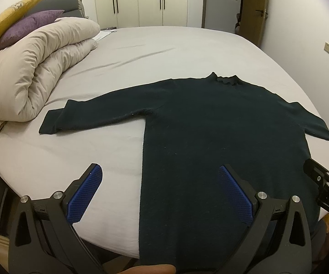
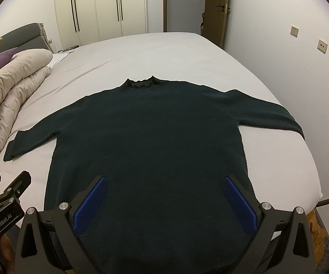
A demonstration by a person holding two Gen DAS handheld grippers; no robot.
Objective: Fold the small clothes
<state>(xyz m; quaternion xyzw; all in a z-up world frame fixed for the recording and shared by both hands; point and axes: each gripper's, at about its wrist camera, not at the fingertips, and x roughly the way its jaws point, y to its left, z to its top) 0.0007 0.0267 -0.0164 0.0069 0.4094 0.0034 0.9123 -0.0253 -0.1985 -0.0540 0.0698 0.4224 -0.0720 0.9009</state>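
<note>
Left wrist view: the left gripper (image 1: 159, 175) hangs with its jaws spread wide and nothing between them. Its blue pads (image 1: 84, 194) straddle the left side edge of a dark sweater (image 1: 210, 137), which lies flat on the bed sheet (image 1: 153, 52) just ahead, collar pointing away and both sleeves stretched out to the sides. Off to the gripper's left and further out sits a rolled beige duvet (image 1: 39, 68) with a purple pillow (image 1: 27, 25) and a yellow pillow (image 1: 9, 16) stacked on it. The right gripper (image 1: 324, 178) pokes in at the right edge.

Right wrist view: the right gripper (image 2: 164, 187) is also wide open and empty, hovering over the sweater's (image 2: 153, 137) lower body, more or less centered on it. The hem is hidden behind the gripper frame, so whether it drapes over the bed edge is hard to say. The left gripper (image 2: 7, 182) shows at the far left, beside the sweater's left edge. A white wardrobe (image 2: 100, 6) stands beyond the bed.
</note>
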